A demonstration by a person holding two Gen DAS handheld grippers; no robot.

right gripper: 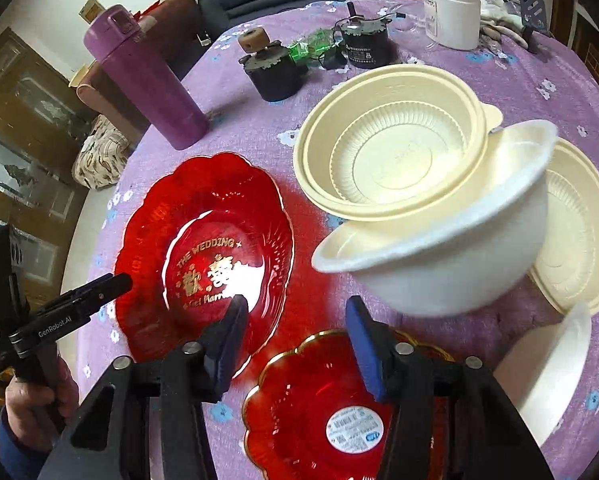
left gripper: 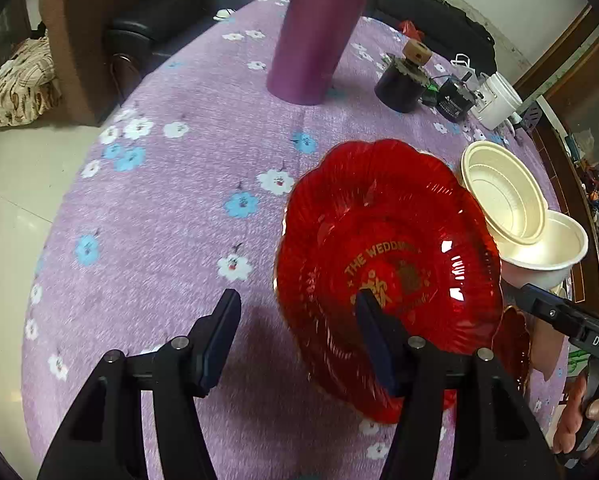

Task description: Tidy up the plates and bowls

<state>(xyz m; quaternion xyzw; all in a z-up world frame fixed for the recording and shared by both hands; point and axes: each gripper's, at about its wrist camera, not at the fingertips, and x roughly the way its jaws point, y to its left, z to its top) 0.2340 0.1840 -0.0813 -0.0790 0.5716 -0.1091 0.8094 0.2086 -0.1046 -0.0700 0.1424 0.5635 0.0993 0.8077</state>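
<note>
With both tongs half spread and pinching nothing, your left gripper (left gripper: 295, 336) hangs at the big red wedding plate's (left gripper: 387, 264) near rim: straddle that rim, then squeeze.

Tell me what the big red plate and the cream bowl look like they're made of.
Red plate: probably clear glossy plastic, perhaps glass; it is see-through, with sharp highlights and gold lettering. Cream bowl: looks like thin matte moulded plastic, with fine ribbed rings and a rolled rim.

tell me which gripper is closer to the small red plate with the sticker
Right. The right gripper hovers just over the small red plate; the left gripper is over the big red plate beside it.
</note>
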